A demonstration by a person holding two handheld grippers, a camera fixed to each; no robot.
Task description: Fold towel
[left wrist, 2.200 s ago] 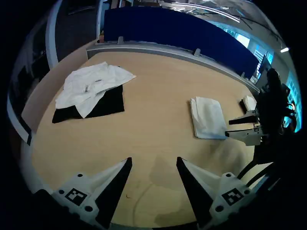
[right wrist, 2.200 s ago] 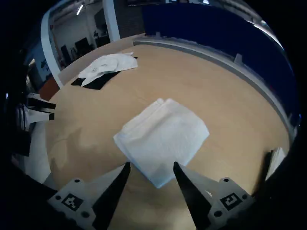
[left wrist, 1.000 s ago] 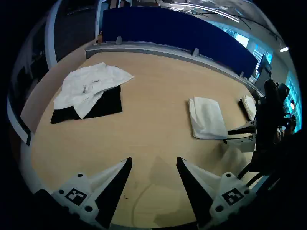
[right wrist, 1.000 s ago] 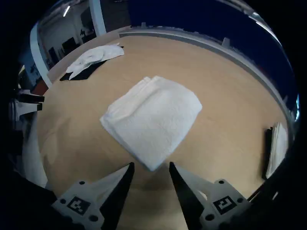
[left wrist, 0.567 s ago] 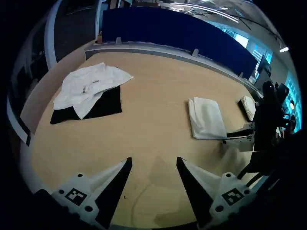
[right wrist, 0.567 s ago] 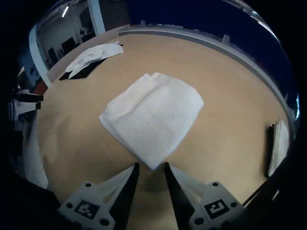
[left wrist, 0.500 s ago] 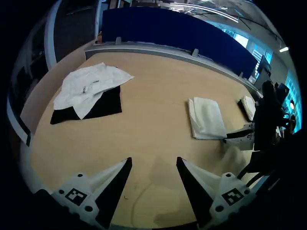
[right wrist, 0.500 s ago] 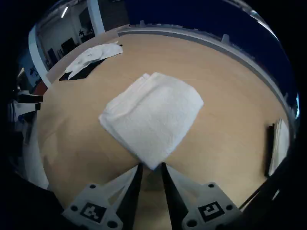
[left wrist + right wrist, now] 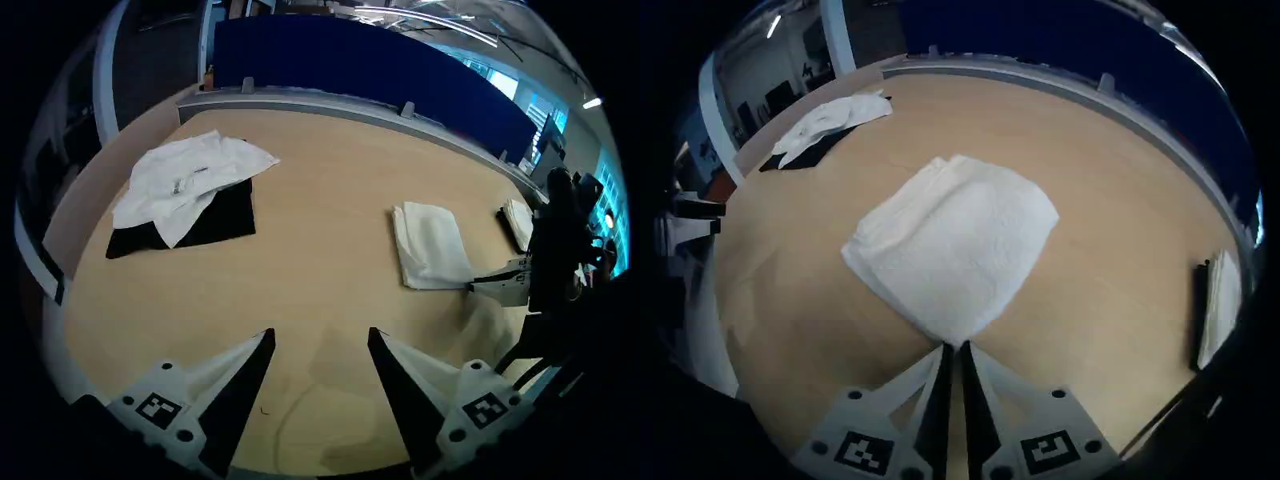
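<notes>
The light wooden table point(image 9: 320, 240) spreads wide in front of you, with a long blue partition screen point(image 9: 360, 64) standing along its far edge. Toward the far left corner a crumpled white cloth point(image 9: 188, 180) lies draped over a flat black cloth point(image 9: 216, 220), well apart from everything else.

The folded white towel point(image 9: 956, 240) lies flat on the table just ahead of your right gripper point(image 9: 954, 346), one corner pointing back at you. That gripper's fingers are drawn in to a thin slit, and the near corner of the towel appears pinched between their tips. From the left gripper view you see the same thing from the side: the right gripper point(image 9: 474, 284) is low at the table, its tips meeting the near corner of the towel point(image 9: 430, 244).

Your left gripper point(image 9: 320, 332) hangs over bare wood, its fingers spread wide and holding nothing, well left of the towel.
</notes>
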